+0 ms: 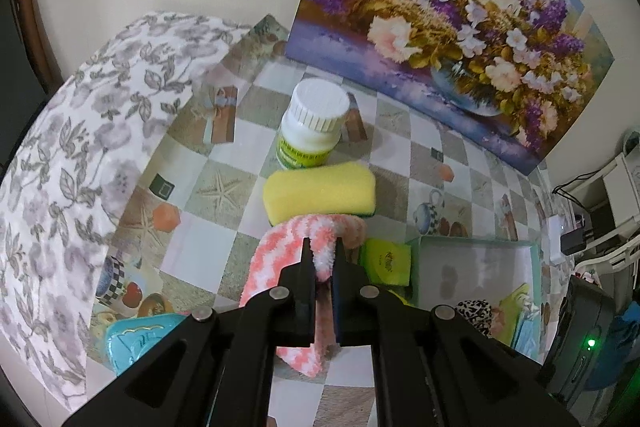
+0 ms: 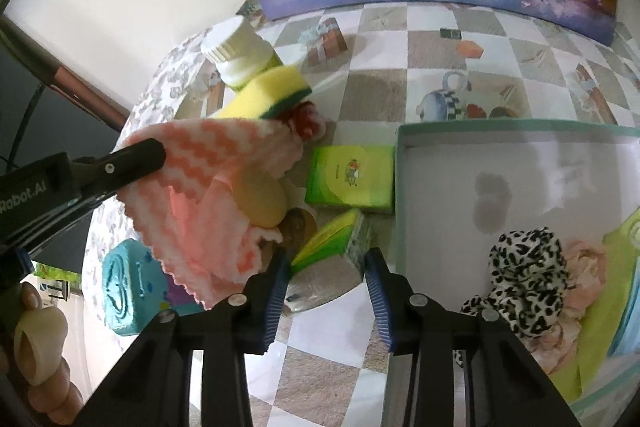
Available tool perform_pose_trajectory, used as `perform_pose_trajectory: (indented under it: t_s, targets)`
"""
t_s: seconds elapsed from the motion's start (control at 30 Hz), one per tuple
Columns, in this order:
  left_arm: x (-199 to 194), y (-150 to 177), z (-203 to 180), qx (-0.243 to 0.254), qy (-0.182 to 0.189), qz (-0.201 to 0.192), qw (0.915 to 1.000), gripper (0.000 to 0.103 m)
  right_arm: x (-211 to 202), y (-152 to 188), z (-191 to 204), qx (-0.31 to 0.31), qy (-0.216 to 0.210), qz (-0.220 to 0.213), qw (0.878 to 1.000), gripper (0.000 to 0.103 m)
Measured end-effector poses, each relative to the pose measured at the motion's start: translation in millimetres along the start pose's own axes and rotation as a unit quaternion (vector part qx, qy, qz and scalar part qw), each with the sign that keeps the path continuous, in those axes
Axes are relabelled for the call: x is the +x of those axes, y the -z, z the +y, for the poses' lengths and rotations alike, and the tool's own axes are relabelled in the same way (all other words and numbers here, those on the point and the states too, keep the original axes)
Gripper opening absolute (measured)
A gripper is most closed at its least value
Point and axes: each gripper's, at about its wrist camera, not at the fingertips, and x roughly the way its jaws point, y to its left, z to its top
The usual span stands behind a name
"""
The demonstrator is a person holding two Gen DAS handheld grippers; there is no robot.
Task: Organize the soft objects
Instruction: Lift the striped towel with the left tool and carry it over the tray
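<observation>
My left gripper (image 1: 323, 261) is shut on a fluffy pink-and-white striped sock (image 1: 276, 247) and holds it above the table; the sock also shows in the right wrist view (image 2: 200, 195), hanging from the left gripper's fingers (image 2: 132, 163). A yellow-and-green sponge (image 1: 320, 193) lies just beyond it. My right gripper (image 2: 326, 267) is open and empty, above a green tissue pack (image 2: 332, 239). A teal-rimmed white box (image 2: 520, 167) at the right holds a leopard-print scrunchie (image 2: 524, 279) and a pink cloth (image 2: 580, 267).
A white-capped bottle (image 1: 314, 123) stands behind the sponge. A second green tissue pack (image 2: 350, 179) lies beside the box. A turquoise soap-like block (image 2: 128, 291) sits at the left. A flower painting (image 1: 460, 19) leans on the wall. A floral cloth (image 1: 80, 167) covers the left side.
</observation>
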Motion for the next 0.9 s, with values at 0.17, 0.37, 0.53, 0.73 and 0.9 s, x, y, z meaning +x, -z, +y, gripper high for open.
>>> perform_pose_trajectory:
  t_s: [0.17,0.37,0.53,0.73,0.9]
  targets:
    - [-18,-4,-3,0.004,0.0,-0.022,0.9998,0.006,-11,-3,0,0.002,-0.005,-0.012,1.0,0.04]
    - [-45,-9,-6,0.007,0.0,-0.058,0.9983,0.006,-28,-7,1,0.002,-0.008,-0.032,0.999,0.04]
    - [-70,-12,-10,0.014,0.003,-0.091,0.9958,0.006,-46,-11,3,0.002,-0.009,-0.051,0.999,0.04]
    - [-100,-13,-19,0.026,0.007,-0.13,0.9912,0.006,-68,-17,4,0.006,-0.017,-0.078,0.997,0.04]
    - [-111,-11,-29,0.037,0.01,-0.145,0.9887,0.006,-88,-20,1,0.012,-0.018,-0.101,0.995,0.04]
